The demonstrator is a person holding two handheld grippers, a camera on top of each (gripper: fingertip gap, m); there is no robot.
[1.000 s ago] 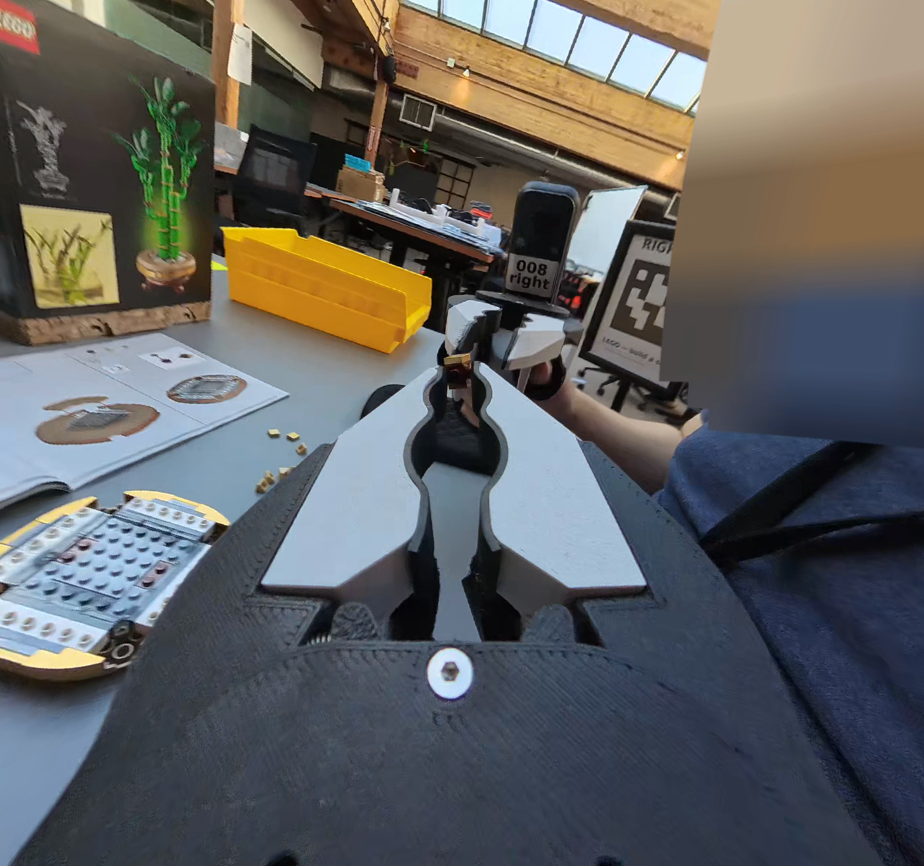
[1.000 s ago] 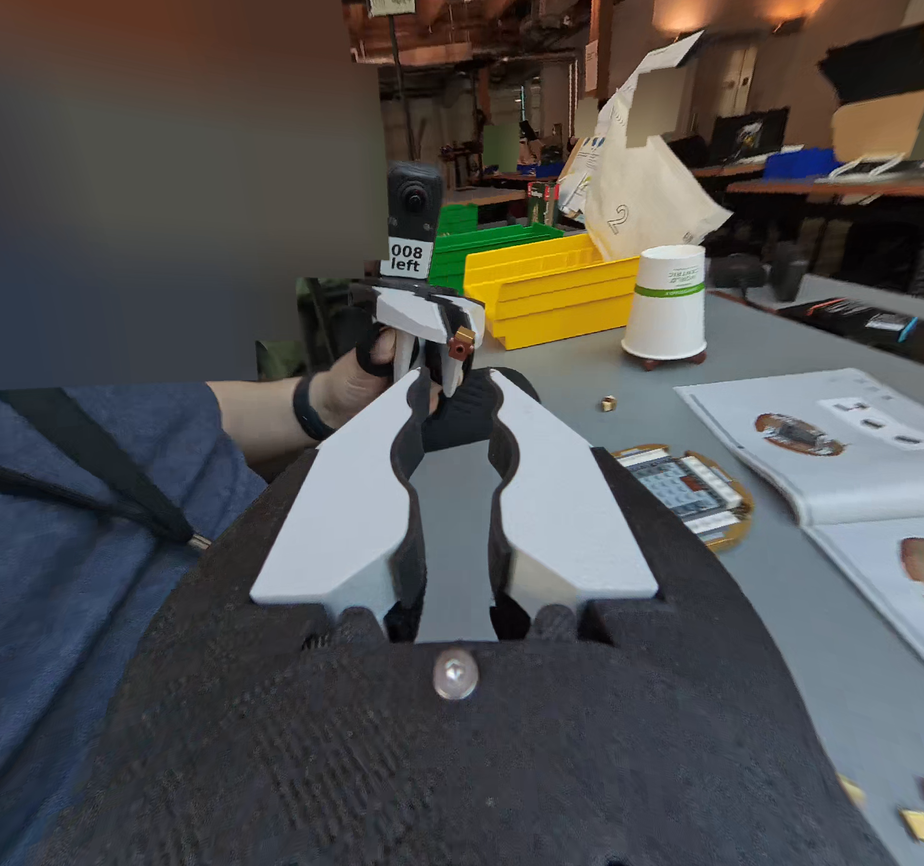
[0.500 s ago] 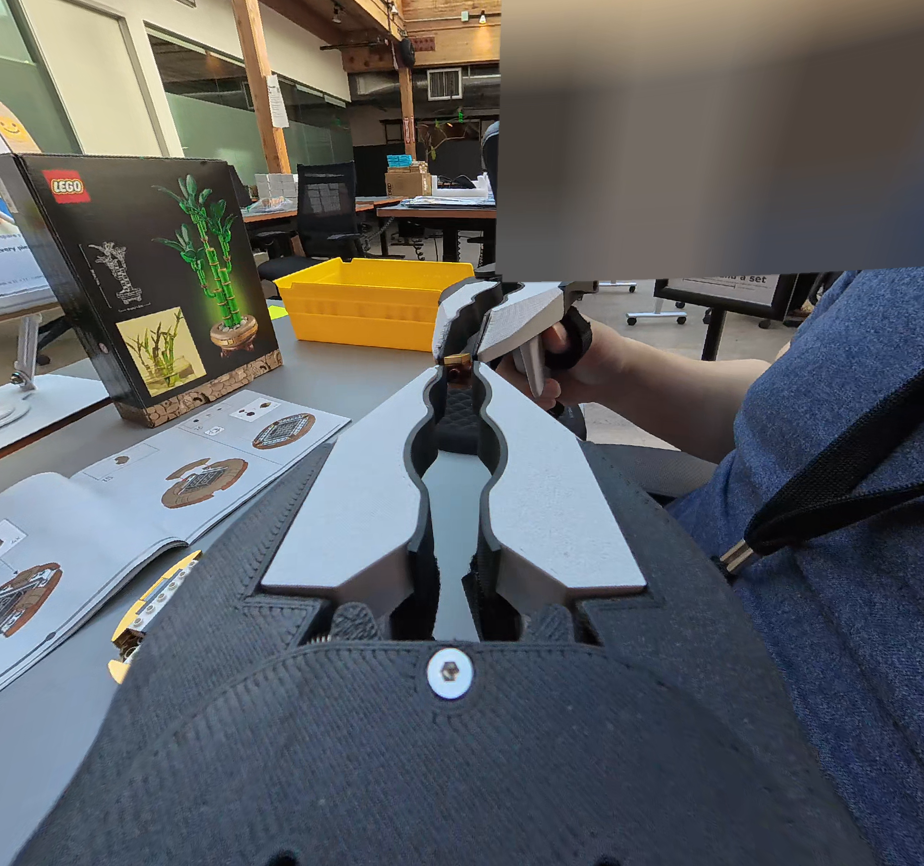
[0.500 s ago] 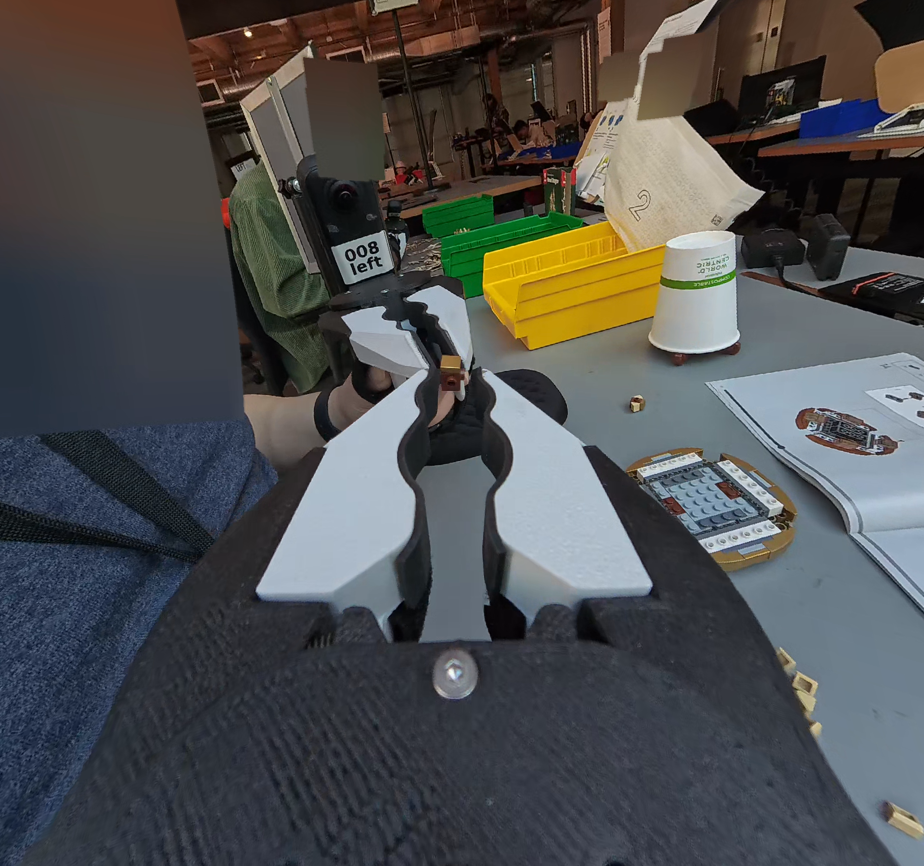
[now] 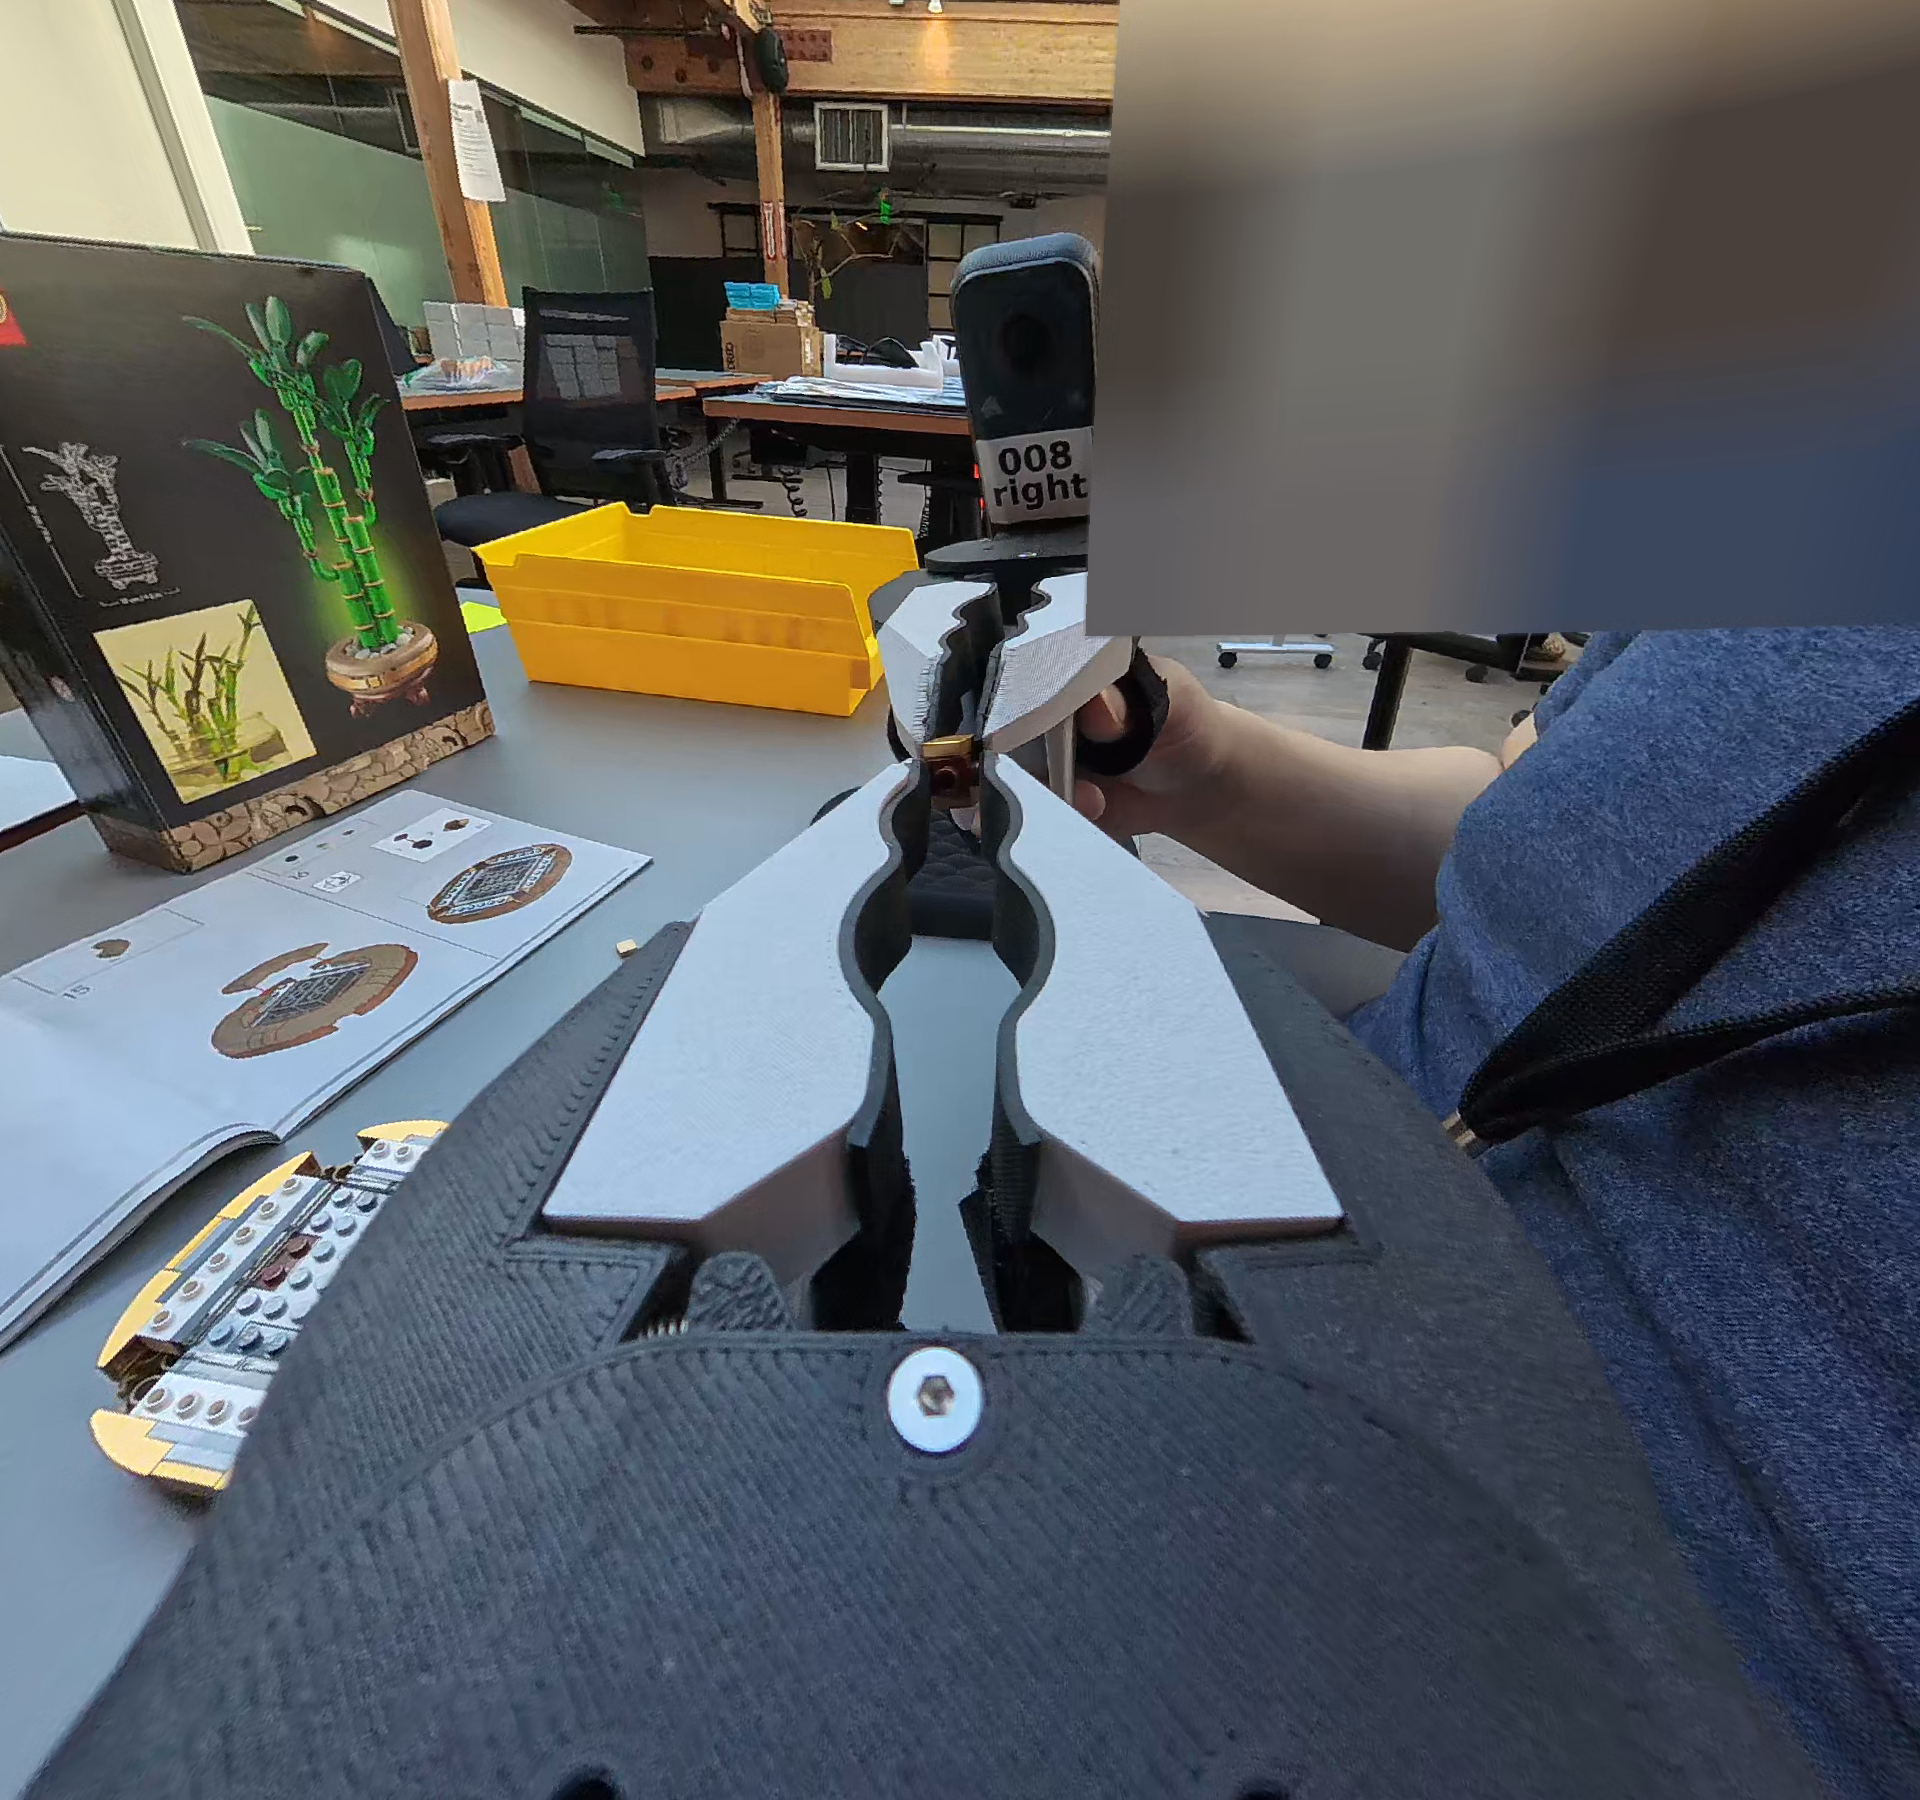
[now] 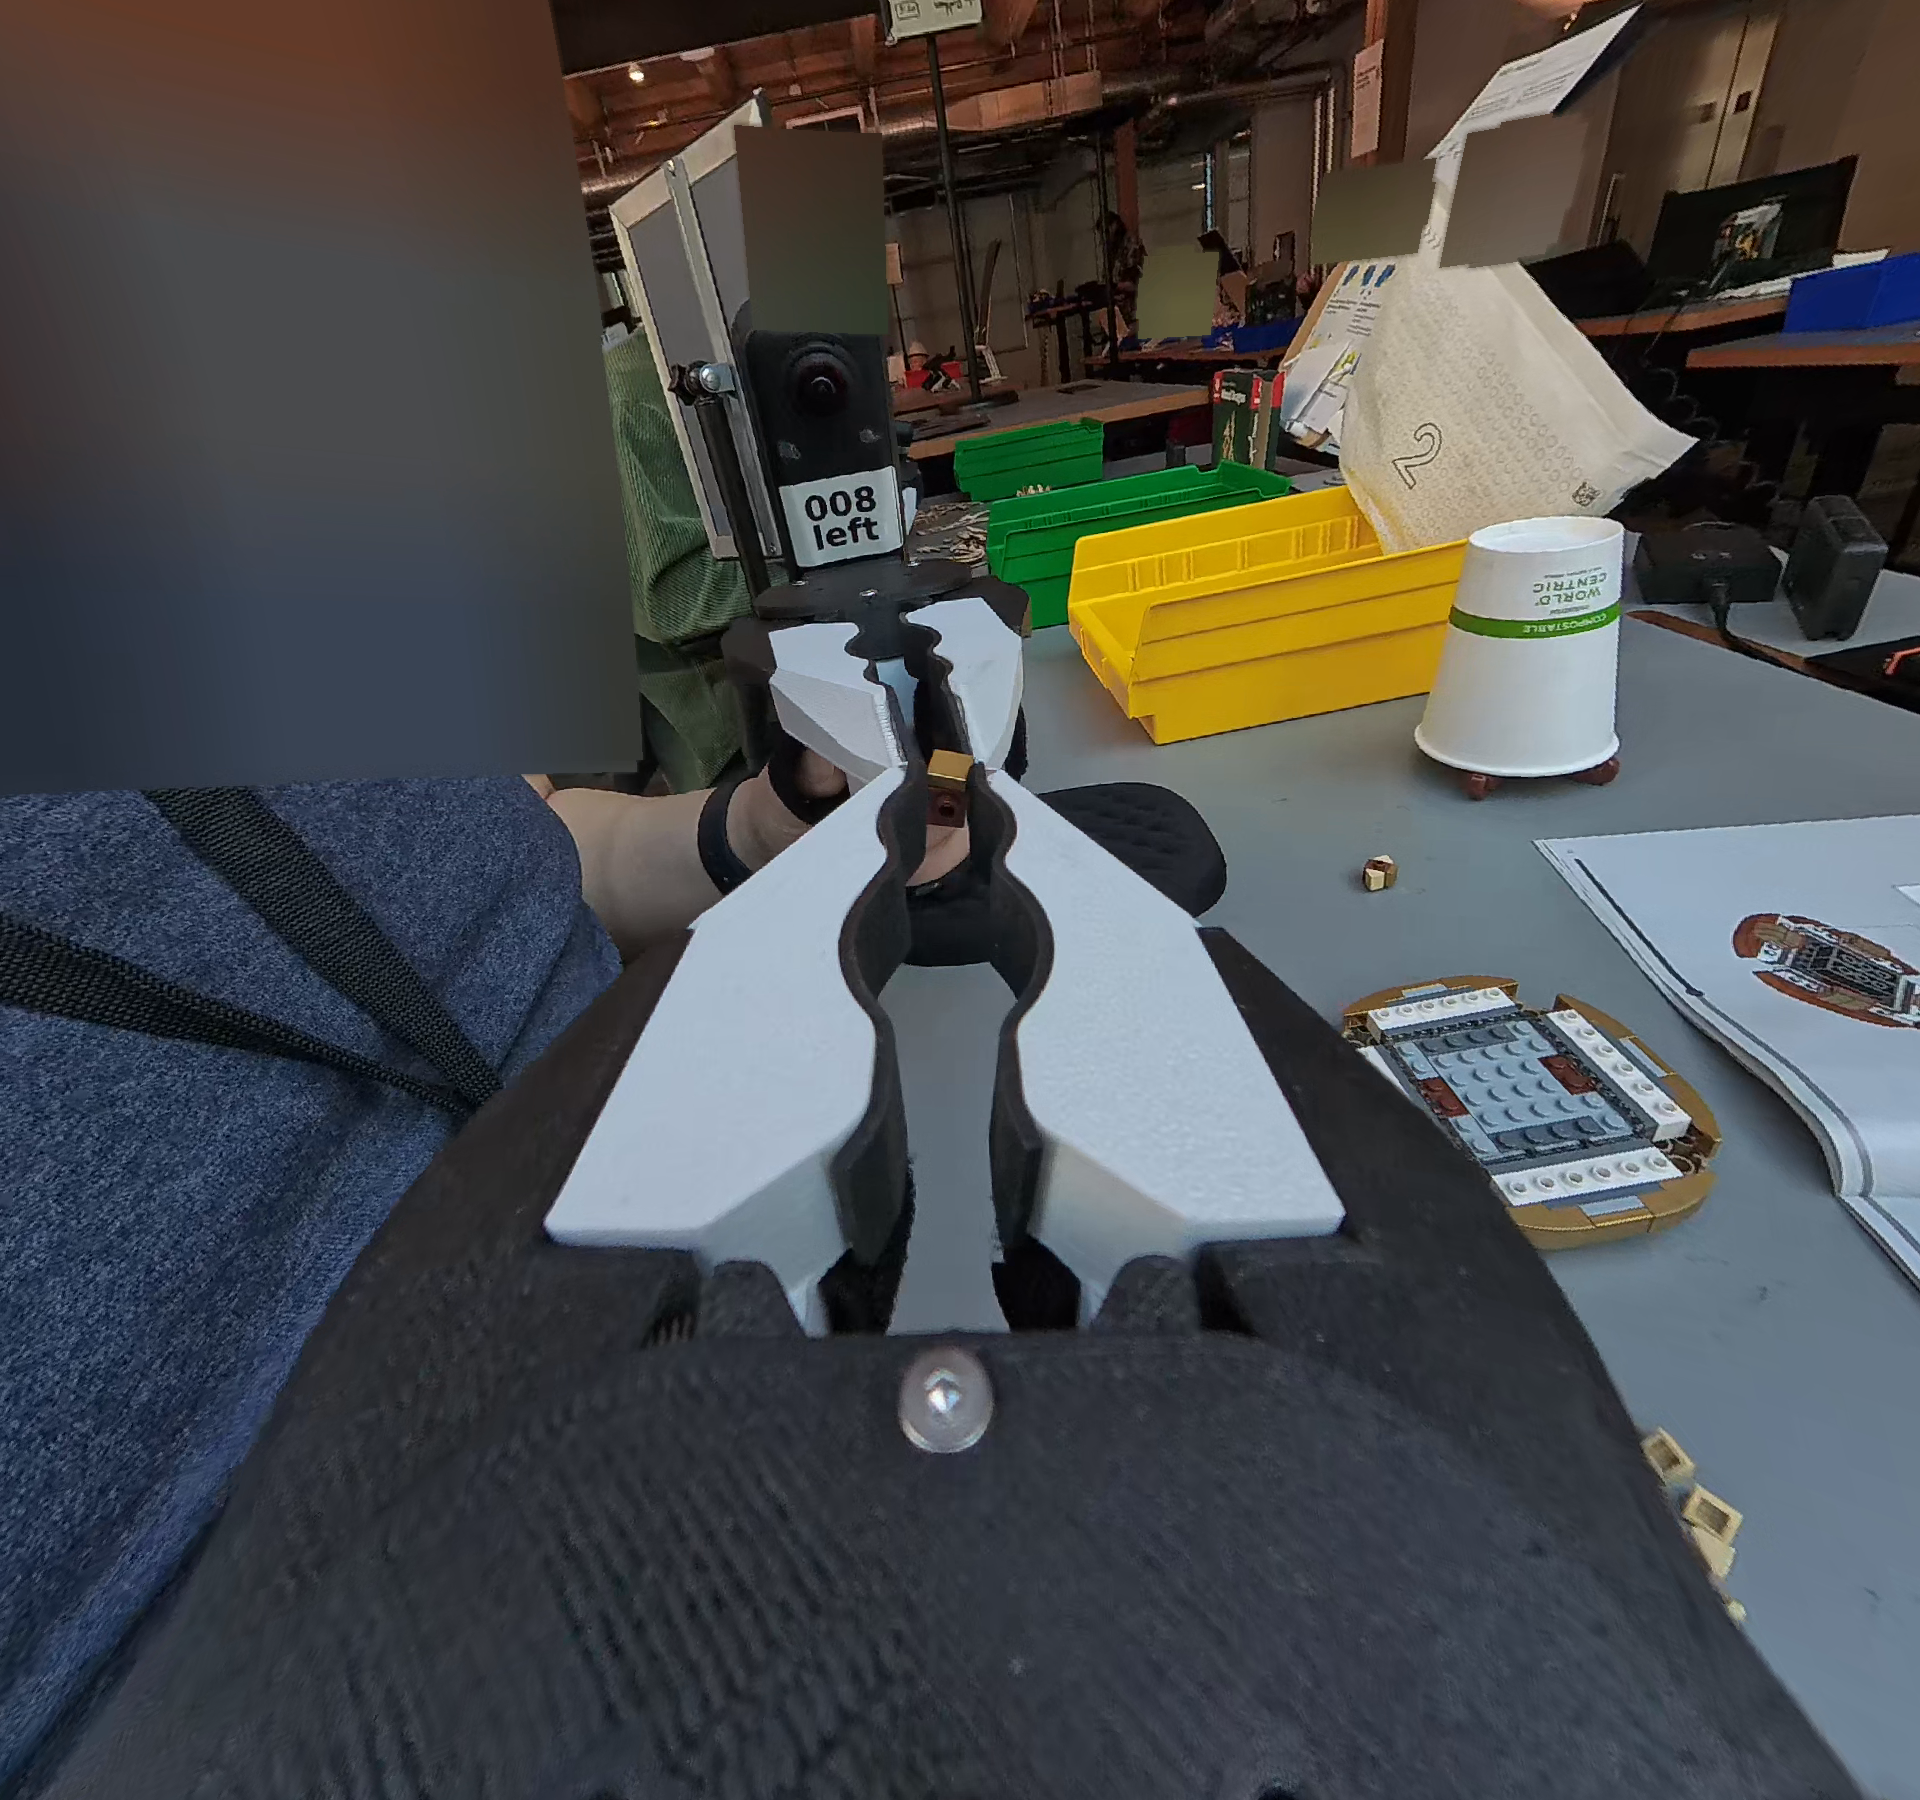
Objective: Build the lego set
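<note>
Midair, both grippers are meeting tip to tip: the left gripper (image 5: 948, 782) is clamping a brown piece (image 5: 948, 780), the right gripper (image 6: 943, 786) a gold cap (image 6: 948, 769) at its 12 o'clock; misaligned pressing could flick either off.

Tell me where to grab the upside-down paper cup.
Grip the cup across its upper side wall, coming in level from the side. It stands upside down and narrows upward with its closed bottom on top, so there is no rim to pinch from above.
</note>
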